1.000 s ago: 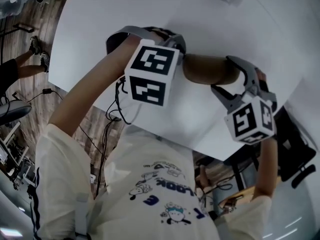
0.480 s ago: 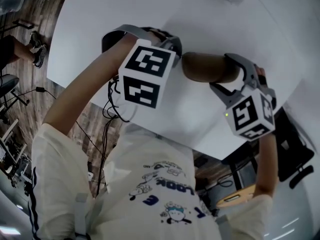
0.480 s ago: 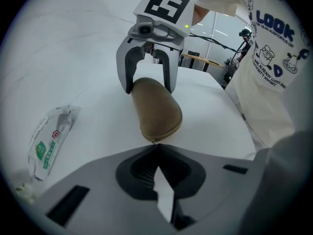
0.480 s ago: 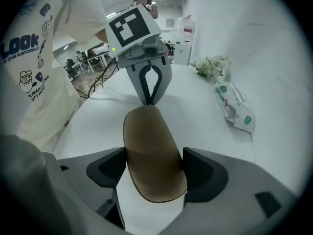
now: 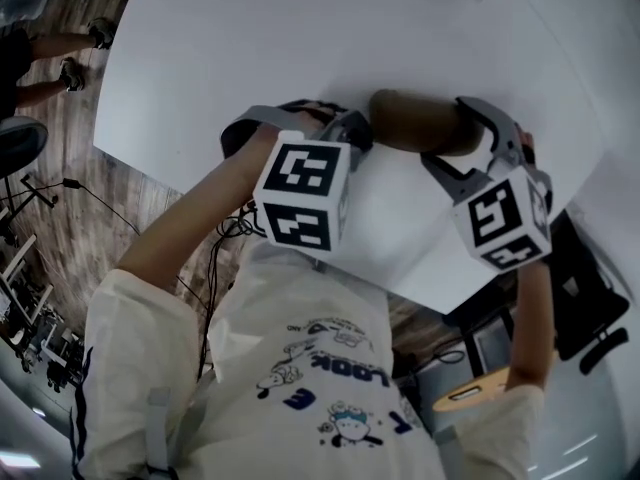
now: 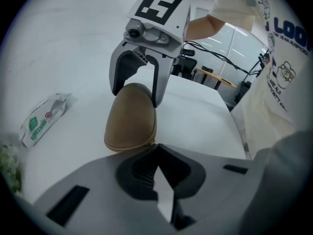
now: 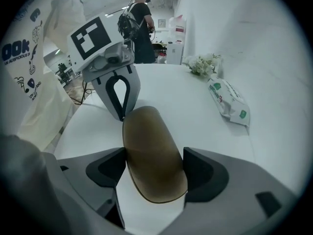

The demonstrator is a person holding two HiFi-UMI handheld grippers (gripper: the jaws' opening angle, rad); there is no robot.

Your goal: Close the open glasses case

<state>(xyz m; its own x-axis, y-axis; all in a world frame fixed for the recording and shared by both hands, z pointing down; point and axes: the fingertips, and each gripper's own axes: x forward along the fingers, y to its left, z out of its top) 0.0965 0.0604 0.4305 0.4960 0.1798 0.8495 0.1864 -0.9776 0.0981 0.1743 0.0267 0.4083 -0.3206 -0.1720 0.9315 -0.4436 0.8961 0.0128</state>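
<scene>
My right tongs [image 7: 154, 168] clasp the brown glasses case [image 7: 151, 151] across its width, one jaw on each flank. My left tongs [image 6: 156, 153], jaws together with nothing between them, set their tips against the case's far end. White table [image 5: 250, 48]: fills the upper head view. Case: upper centre there, flat between both tongs, lid apparently down. Packet [image 7: 227, 99]: right of centre, well apart. Step, as I judge it: the final press. Next: squeeze until the seam seats, then release.
</scene>
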